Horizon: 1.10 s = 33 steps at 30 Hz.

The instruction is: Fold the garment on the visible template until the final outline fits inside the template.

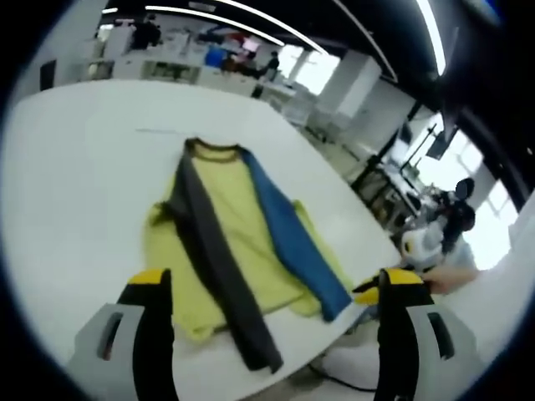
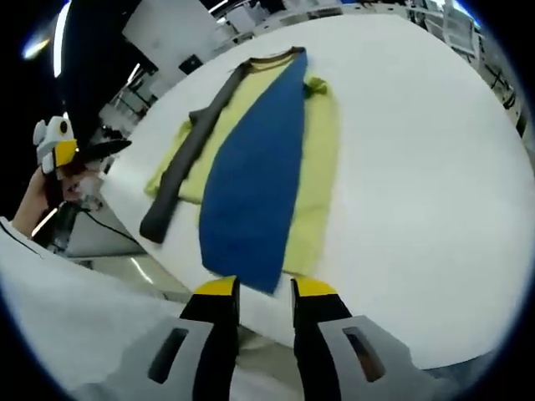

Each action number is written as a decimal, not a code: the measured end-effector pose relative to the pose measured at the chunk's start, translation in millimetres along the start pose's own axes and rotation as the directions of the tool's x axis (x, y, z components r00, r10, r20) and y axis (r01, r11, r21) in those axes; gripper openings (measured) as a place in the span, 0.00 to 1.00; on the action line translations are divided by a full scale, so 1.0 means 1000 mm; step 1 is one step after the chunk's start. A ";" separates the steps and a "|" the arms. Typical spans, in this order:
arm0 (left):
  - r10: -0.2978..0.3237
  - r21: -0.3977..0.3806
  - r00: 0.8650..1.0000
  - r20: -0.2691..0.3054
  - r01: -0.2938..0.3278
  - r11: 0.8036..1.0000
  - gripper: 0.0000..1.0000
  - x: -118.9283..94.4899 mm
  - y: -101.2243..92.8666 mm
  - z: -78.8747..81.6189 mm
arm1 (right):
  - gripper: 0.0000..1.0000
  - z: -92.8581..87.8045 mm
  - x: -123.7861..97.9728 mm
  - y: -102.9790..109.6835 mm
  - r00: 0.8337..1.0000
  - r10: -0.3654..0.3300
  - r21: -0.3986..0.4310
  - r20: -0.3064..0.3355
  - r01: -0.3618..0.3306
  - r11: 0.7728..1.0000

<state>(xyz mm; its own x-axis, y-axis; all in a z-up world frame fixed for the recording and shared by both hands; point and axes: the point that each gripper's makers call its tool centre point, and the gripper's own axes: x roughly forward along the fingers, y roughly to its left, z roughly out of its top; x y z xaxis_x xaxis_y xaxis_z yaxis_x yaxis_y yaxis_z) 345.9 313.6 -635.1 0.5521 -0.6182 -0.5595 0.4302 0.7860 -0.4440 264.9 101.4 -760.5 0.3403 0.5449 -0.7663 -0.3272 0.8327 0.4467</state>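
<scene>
Garment (image 1: pixel 238 238) lies straight ahead of both grippers on the white table (image 1: pixel 75 167), its collar at the far end and its hem at the near table edge, so its long axis runs away from each gripper along the line of the jaws. It is a yellow shirt with both sleeves already folded inward over the body: the grey sleeve (image 1: pixel 219 259) crosses diagonally and its cuff reaches past the hem toward the table edge, and the blue sleeve (image 1: pixel 292 238) lies beside it.

From the right gripper (image 2: pixel 264 292), the blue sleeve's cuff is just ahead of the jaw tips, nearly touching them in the right gripper view; the grey sleeve lies further off to that gripper's left. Its jaws stand only a narrow gap apart and hold nothing.

From the left gripper (image 1: pixel 276 288), the hem and the grey cuff sit between and just beyond the jaws, which are spread wide and hold nothing; it seems to hover above the near table edge. It also shows at the left of the right gripper view, held in a hand.

Judging by this, the right gripper is nearer the hem, and a lengthwise fold, hem toward collar, looks to be the next step. No template outline can be made out on the table.
</scene>
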 end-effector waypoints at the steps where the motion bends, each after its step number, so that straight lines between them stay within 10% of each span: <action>1: -0.001 0.000 1.000 0.000 0.001 1.000 0.99 0.000 0.000 0.000 | 0.23 0.000 0.000 0.000 1.000 -0.001 0.001 -0.002 0.001 1.000; 33: 0.028 -0.041 0.999 0.018 -0.027 0.999 0.96 -0.010 0.011 -0.002 | 0.02 0.000 0.007 -0.004 1.000 -0.018 -0.015 0.008 0.018 1.000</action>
<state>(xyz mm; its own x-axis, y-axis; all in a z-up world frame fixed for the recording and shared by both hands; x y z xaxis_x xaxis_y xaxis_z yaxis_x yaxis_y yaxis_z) 343.2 328.4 -635.5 0.5767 -0.5960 -0.5588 0.3855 0.8015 -0.4572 268.5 101.6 -767.7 0.3531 0.5309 -0.7704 -0.3346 0.8406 0.4259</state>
